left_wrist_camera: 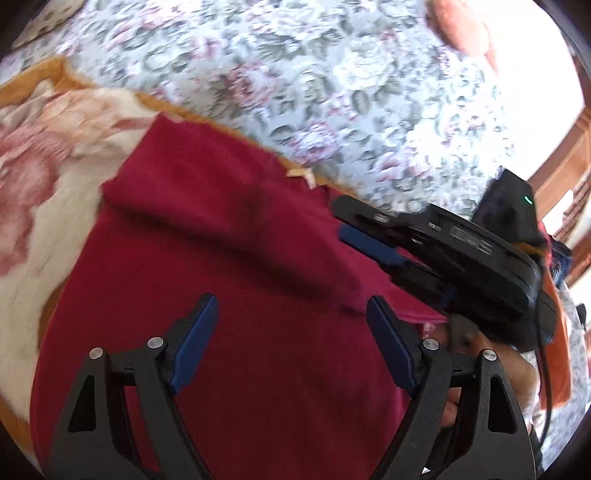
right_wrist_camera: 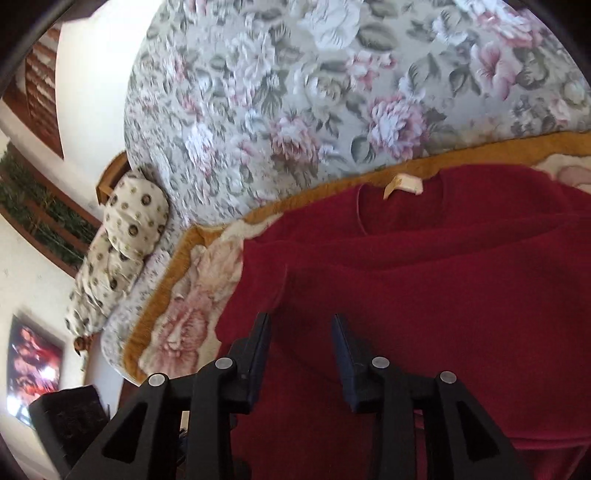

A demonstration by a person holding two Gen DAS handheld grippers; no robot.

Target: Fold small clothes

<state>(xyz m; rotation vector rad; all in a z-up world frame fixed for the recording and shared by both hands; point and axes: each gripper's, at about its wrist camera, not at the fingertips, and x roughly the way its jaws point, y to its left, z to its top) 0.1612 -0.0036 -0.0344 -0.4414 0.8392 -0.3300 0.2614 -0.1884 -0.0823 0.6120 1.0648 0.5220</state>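
Observation:
A dark red knit top (left_wrist_camera: pixel 221 288) lies spread on a cream and orange floral blanket (left_wrist_camera: pixel 40 192). One side is folded over the body, forming a raised ridge. Its neck with a cream label (right_wrist_camera: pixel 402 184) points away in the right wrist view. My left gripper (left_wrist_camera: pixel 291 314) is open and empty just above the top's middle. My right gripper (right_wrist_camera: pixel 301 328) is open and empty over the top (right_wrist_camera: pixel 424 295) near its left edge; it also shows in the left wrist view (left_wrist_camera: pixel 365 236) at the garment's right side.
The blanket (right_wrist_camera: pixel 177 306) lies on a bed with a grey floral cover (right_wrist_camera: pixel 295 92). A spotted pillow (right_wrist_camera: pixel 118 243) sits at the bed's left edge. A pink pillow (left_wrist_camera: pixel 461 29) lies far right. A wall and a picture (right_wrist_camera: pixel 33 365) are at left.

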